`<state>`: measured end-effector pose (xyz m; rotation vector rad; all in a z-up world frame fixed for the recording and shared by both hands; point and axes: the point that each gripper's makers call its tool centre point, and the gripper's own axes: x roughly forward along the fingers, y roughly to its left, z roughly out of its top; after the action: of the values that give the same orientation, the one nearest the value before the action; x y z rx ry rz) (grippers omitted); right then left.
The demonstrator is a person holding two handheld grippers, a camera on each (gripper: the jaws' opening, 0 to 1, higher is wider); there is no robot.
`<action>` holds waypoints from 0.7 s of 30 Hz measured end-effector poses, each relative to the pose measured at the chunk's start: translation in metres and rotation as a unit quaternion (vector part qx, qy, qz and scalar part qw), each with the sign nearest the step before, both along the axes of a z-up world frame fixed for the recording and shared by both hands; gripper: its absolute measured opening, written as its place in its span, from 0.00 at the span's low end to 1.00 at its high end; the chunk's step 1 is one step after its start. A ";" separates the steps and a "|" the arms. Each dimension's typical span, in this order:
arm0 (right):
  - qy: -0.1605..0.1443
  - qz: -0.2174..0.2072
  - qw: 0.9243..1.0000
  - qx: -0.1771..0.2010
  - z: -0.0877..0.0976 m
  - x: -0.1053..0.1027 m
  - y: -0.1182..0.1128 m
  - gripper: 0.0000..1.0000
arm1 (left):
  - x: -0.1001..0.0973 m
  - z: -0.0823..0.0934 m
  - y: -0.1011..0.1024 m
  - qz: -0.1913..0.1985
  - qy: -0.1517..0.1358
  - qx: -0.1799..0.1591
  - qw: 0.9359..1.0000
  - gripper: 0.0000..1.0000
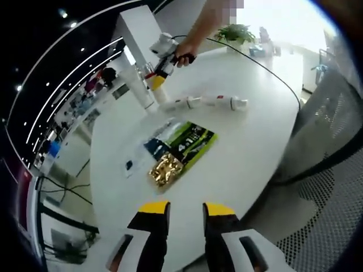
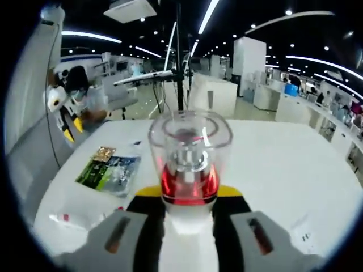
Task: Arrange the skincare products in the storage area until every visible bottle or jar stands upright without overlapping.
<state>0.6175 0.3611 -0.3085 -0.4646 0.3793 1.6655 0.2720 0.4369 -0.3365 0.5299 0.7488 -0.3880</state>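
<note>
In the right gripper view my right gripper (image 2: 189,192) is shut on a white bottle (image 2: 188,164) with a red collar and a clear cap, pointing away over the white table (image 2: 283,164). The left gripper view shows that right gripper (image 1: 157,82) at the table's far side, held by a hand, beside a tall white upright bottle (image 1: 139,85). Two white tubes (image 1: 187,103) (image 1: 227,102) lie flat in a row to its right. My left gripper (image 1: 186,208) is open above the near table edge, holding nothing, and appears at the left of the right gripper view (image 2: 69,127).
Flat sachets lie mid-table: a green one (image 1: 193,140), a gold one (image 1: 166,169) and a blue-white one (image 1: 148,144). A white tube (image 2: 74,218) lies near the sachets (image 2: 108,170). A mesh chair (image 1: 329,170) stands at the table's right. A cable (image 1: 266,68) crosses the far table.
</note>
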 end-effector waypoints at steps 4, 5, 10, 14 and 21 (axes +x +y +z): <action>0.000 0.010 1.000 -0.003 -0.001 0.001 0.002 0.31 | 0.000 0.000 0.000 0.001 0.000 0.001 1.000 0.24; 0.001 0.012 1.000 -0.005 -0.001 0.002 0.003 0.31 | 0.000 0.000 0.000 0.001 0.000 0.001 1.000 0.24; 0.000 0.018 0.997 -0.074 -0.024 0.000 -0.010 0.35 | 0.000 0.001 0.000 0.001 -0.001 0.001 1.000 0.24; 0.025 0.004 0.995 -0.092 -0.043 -0.009 -0.017 0.46 | 0.000 0.001 0.001 0.004 -0.001 0.001 1.000 0.24; 0.057 -0.088 0.992 -0.067 -0.036 -0.008 -0.036 0.48 | -0.001 -0.001 0.000 0.000 0.001 0.000 1.000 0.24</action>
<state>0.6091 0.3253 -0.3443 -0.4232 0.6034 1.5053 0.2713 0.4372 -0.3372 0.5292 0.7501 -0.3877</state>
